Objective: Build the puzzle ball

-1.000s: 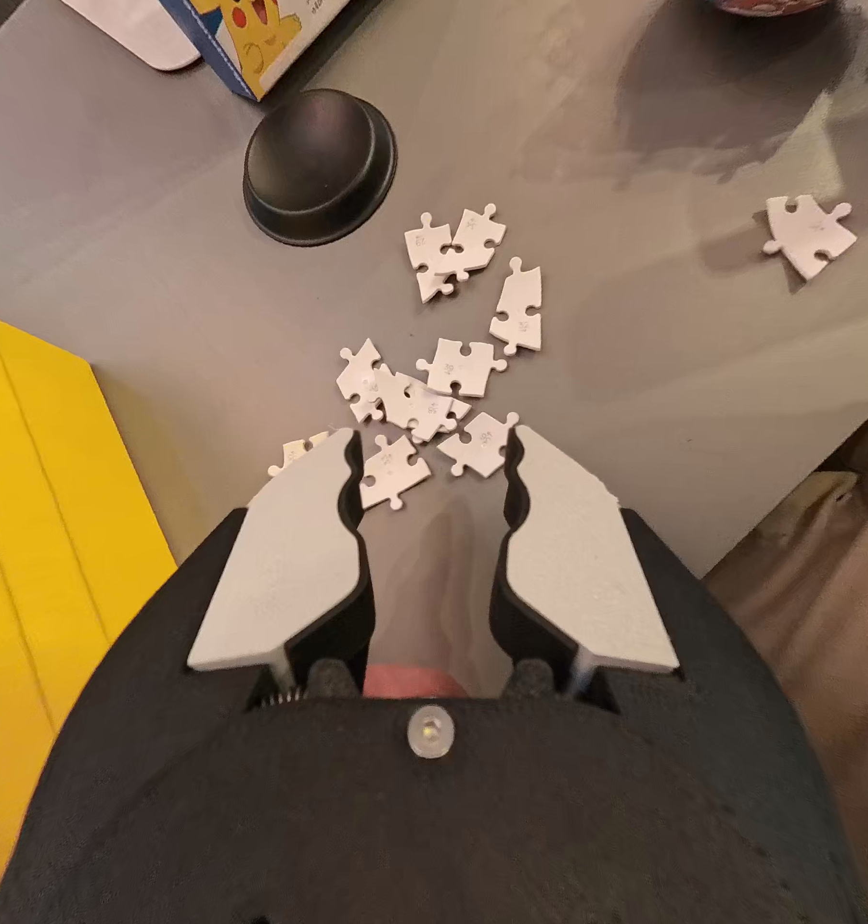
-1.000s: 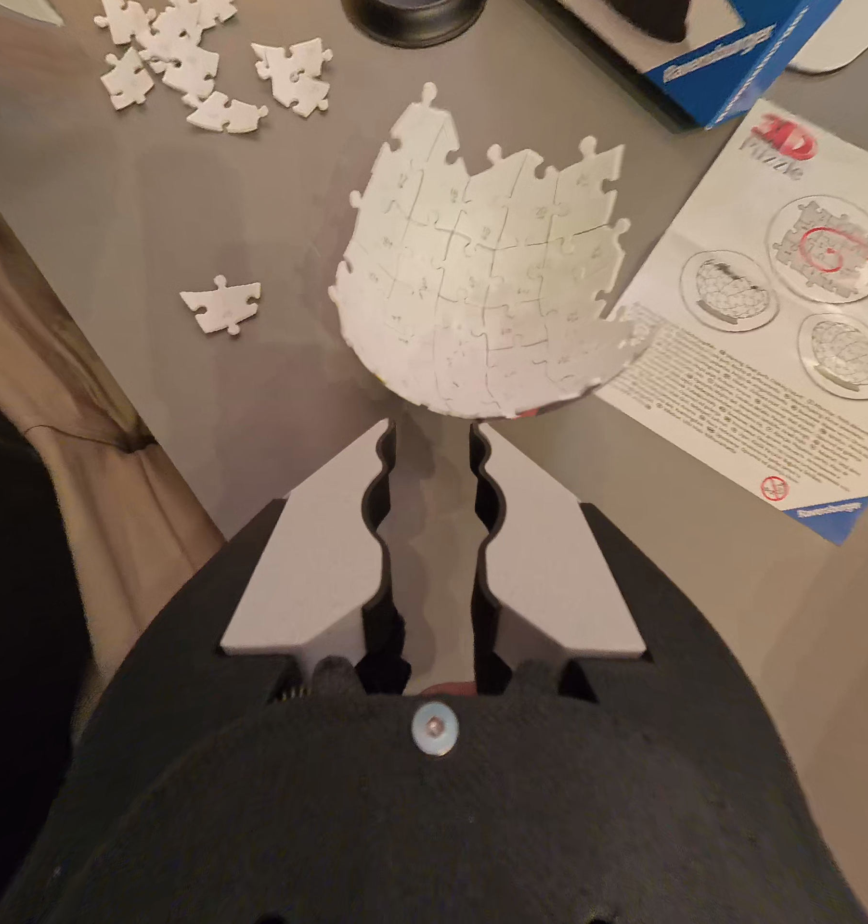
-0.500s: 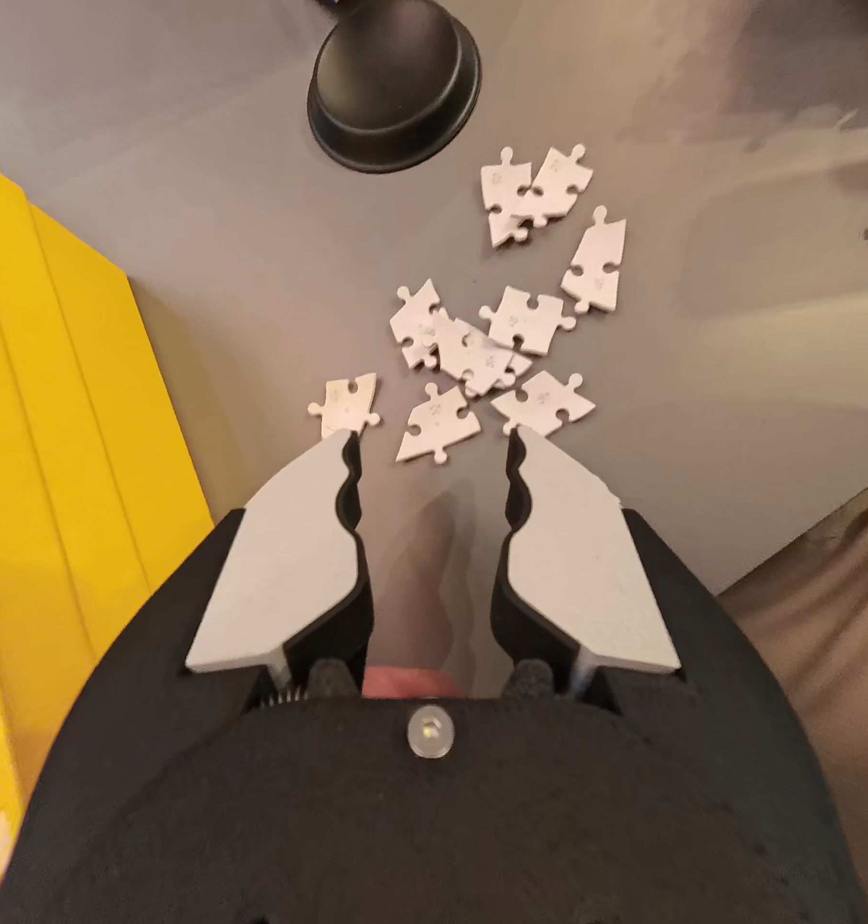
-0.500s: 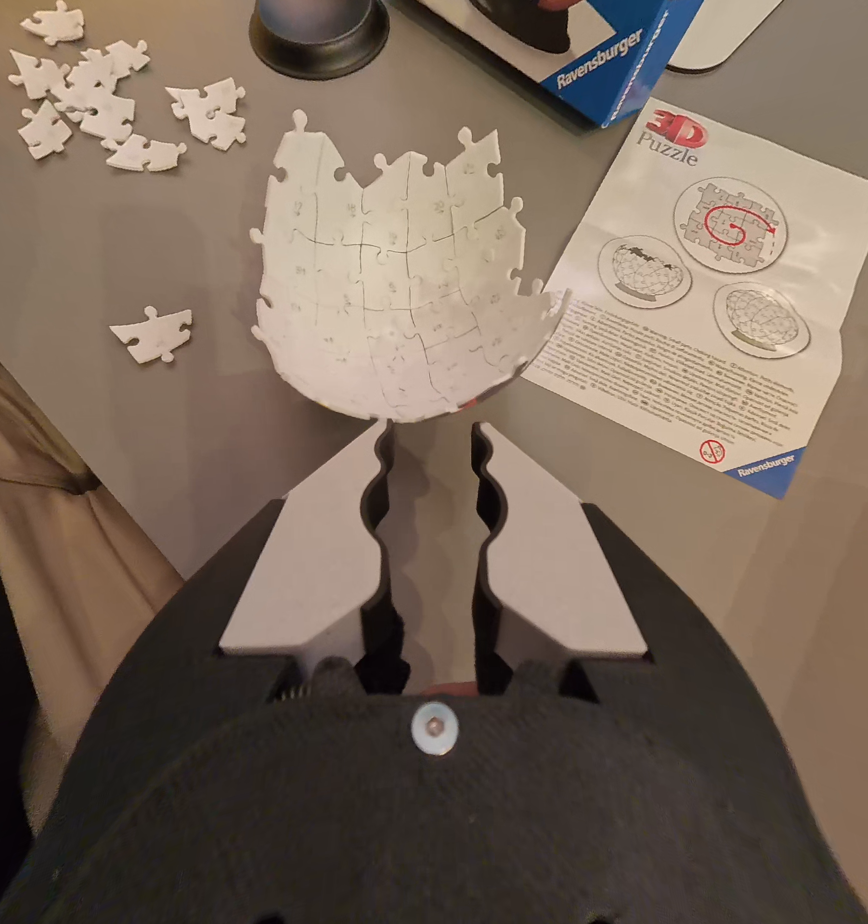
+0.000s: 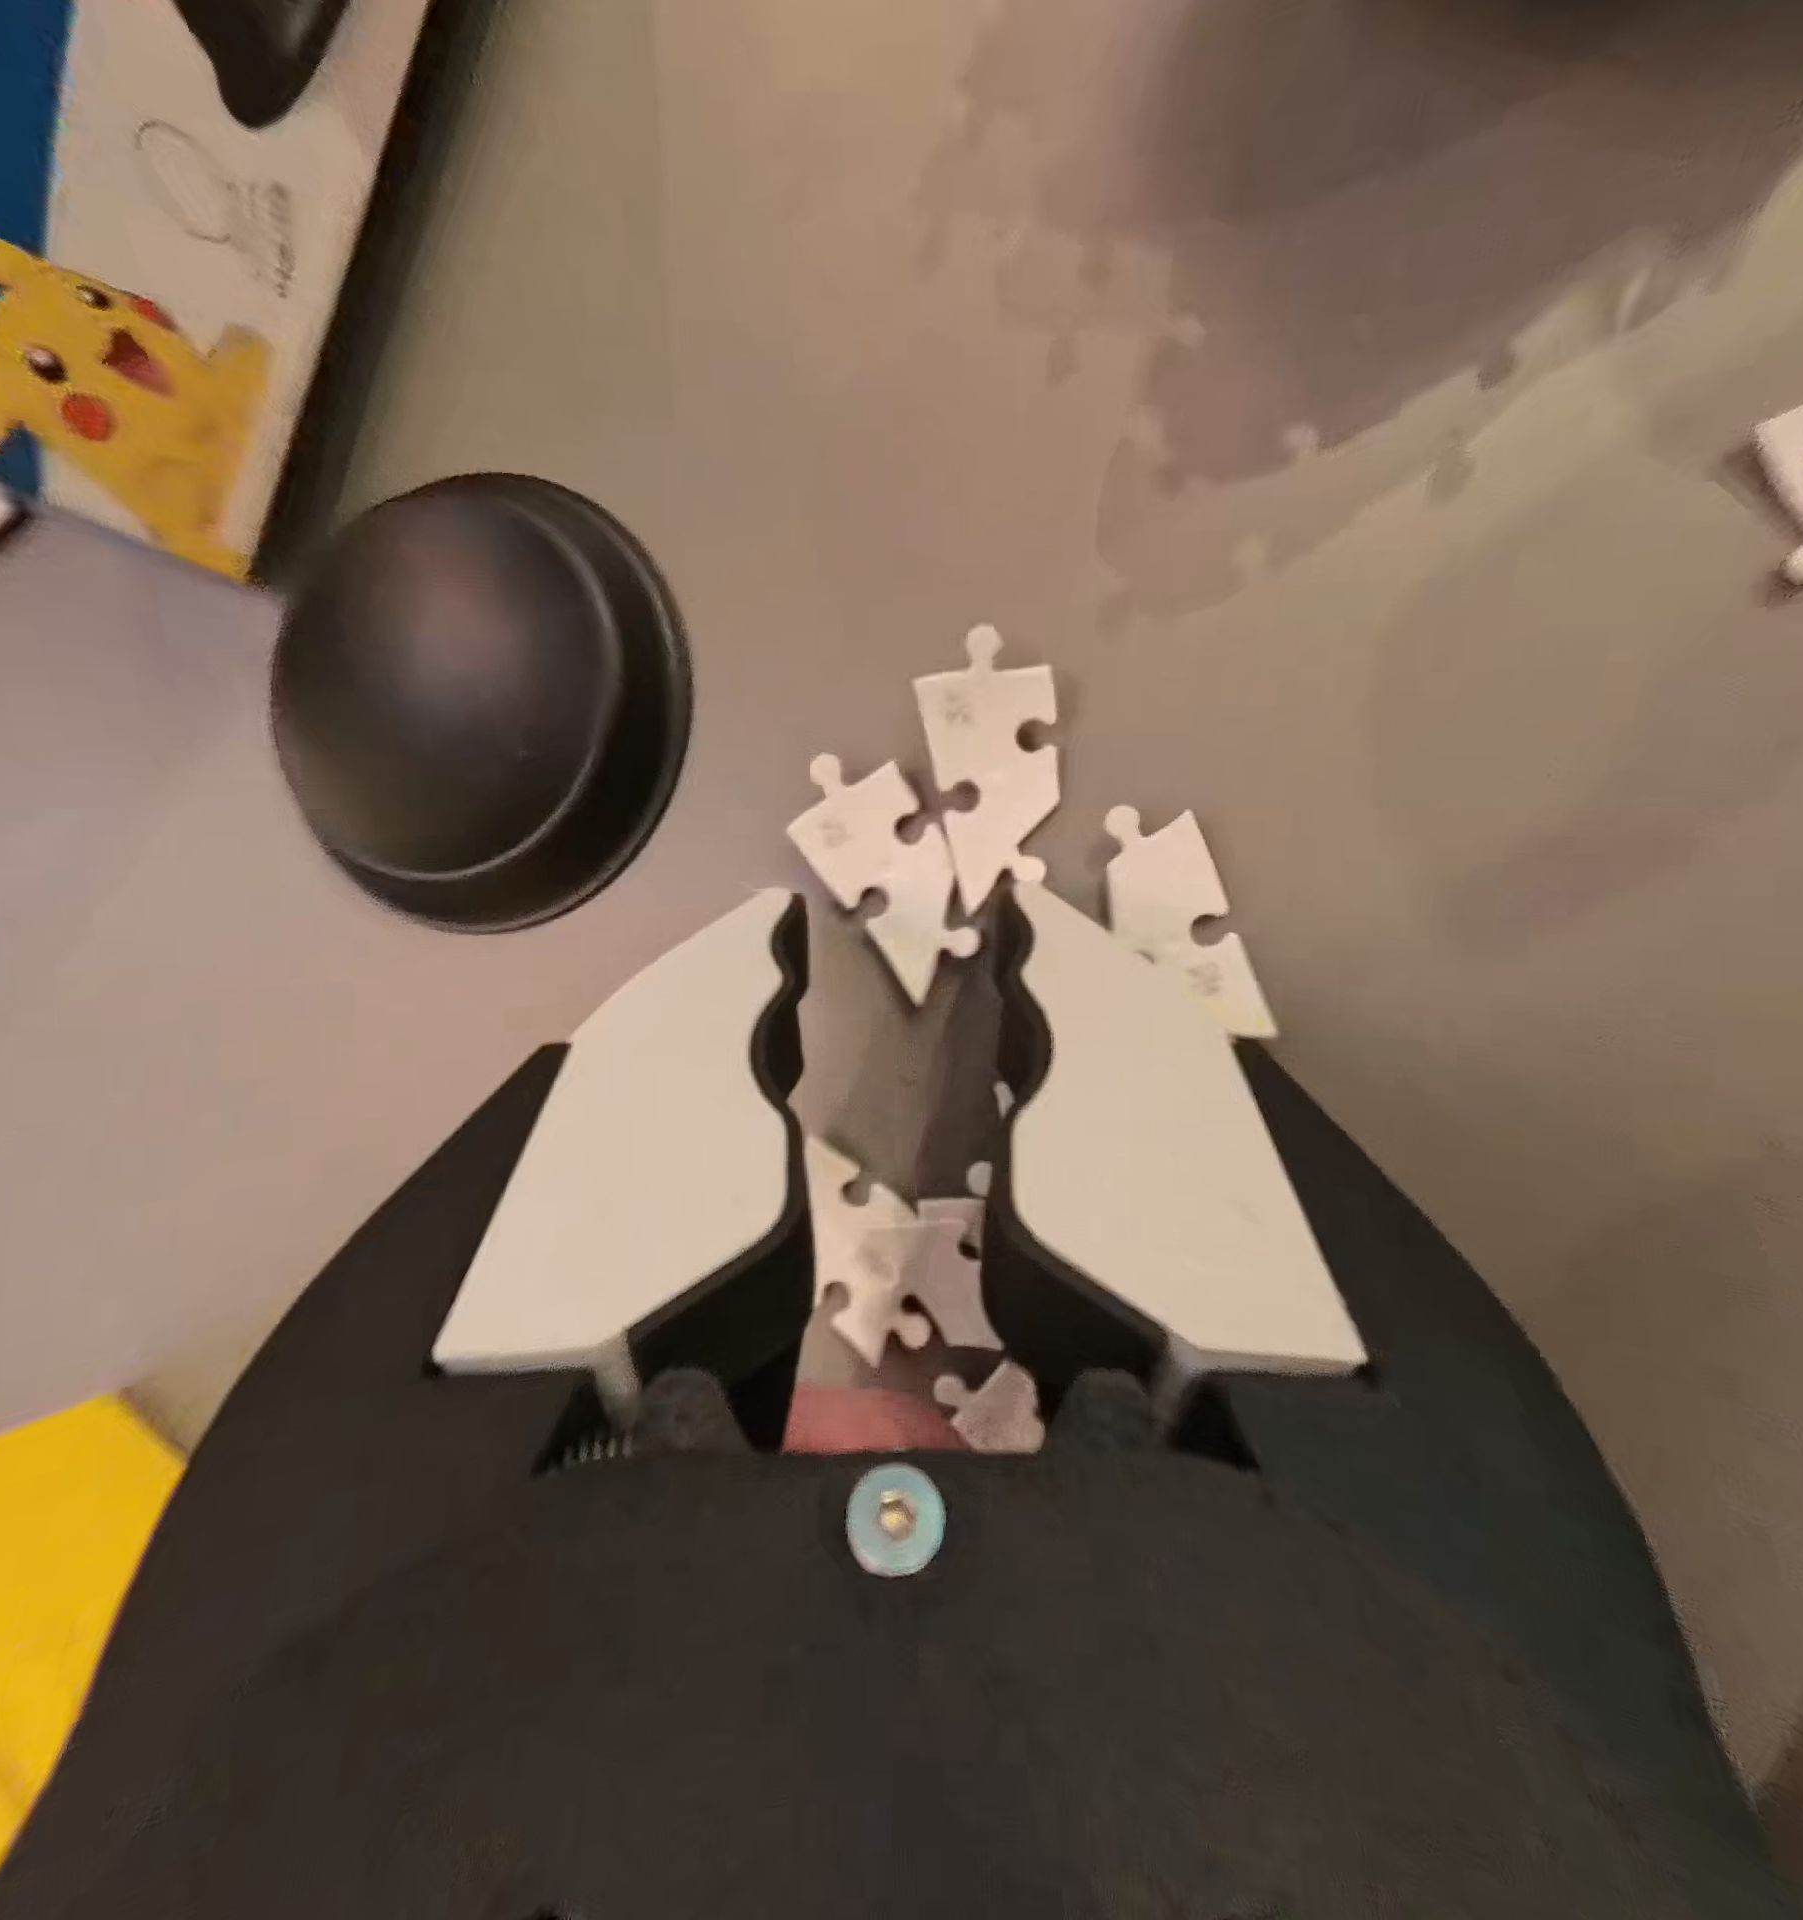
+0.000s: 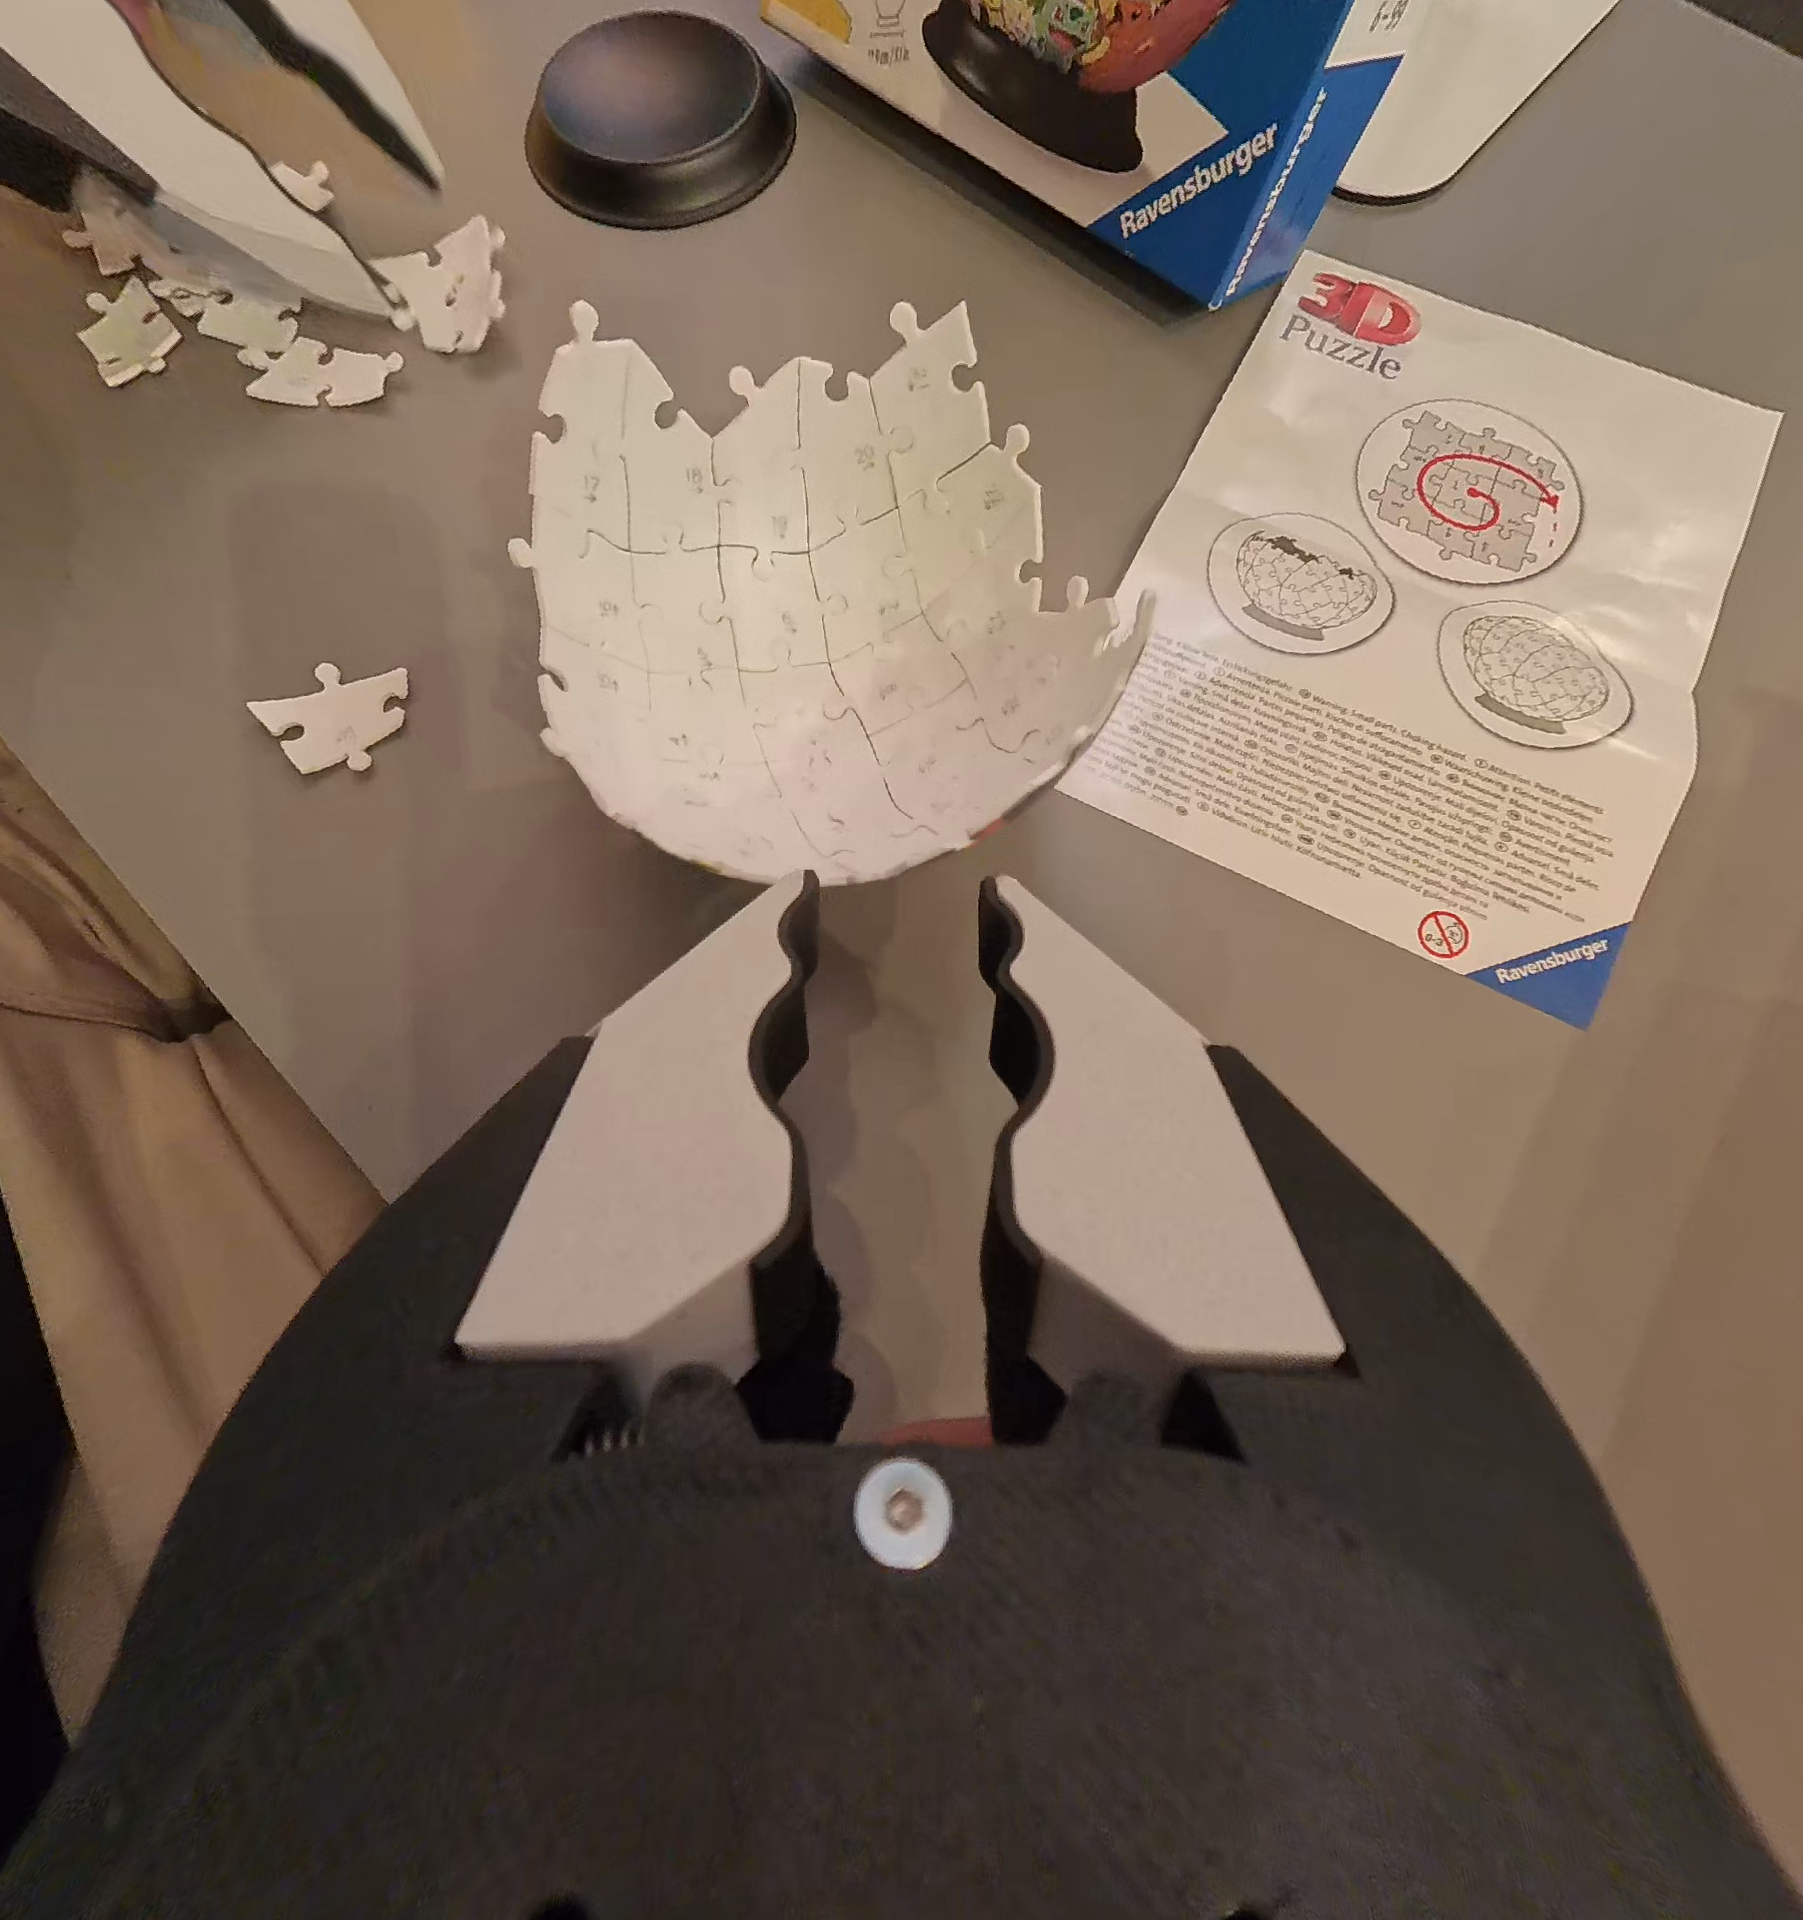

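The half-built puzzle ball [image 6: 803, 644], a white shell with its open side up, rests on the grey table. My right gripper [image 6: 897, 894] is open and empty, with its tips just in front of the shell's near rim. My left gripper [image 5: 899, 914] is open and low over the pile of loose white pieces [image 5: 980, 810]. Two pieces lie at its tips and others [image 5: 897, 1278] show on the table between its fingers. It grips nothing that I can see. It also shows in the right wrist view [image 6: 201, 156], over the pile [image 6: 294, 353].
A single piece [image 6: 331, 717] lies left of the shell. The black ball stand [image 5: 481, 696] sits left of the pile. The puzzle box [image 6: 1136, 104] is at the back and the instruction sheet [image 6: 1396, 644] at the right. A yellow object [image 5: 24, 1558] is near left. To reach the yellow object [image 5: 24, 1558] in a straight line is about 20 cm for my left fingers, about 45 cm for my right.
My left gripper has moved forward and down onto the pile and its jaws have narrowed. It has come into the right wrist view. My right gripper has barely moved.
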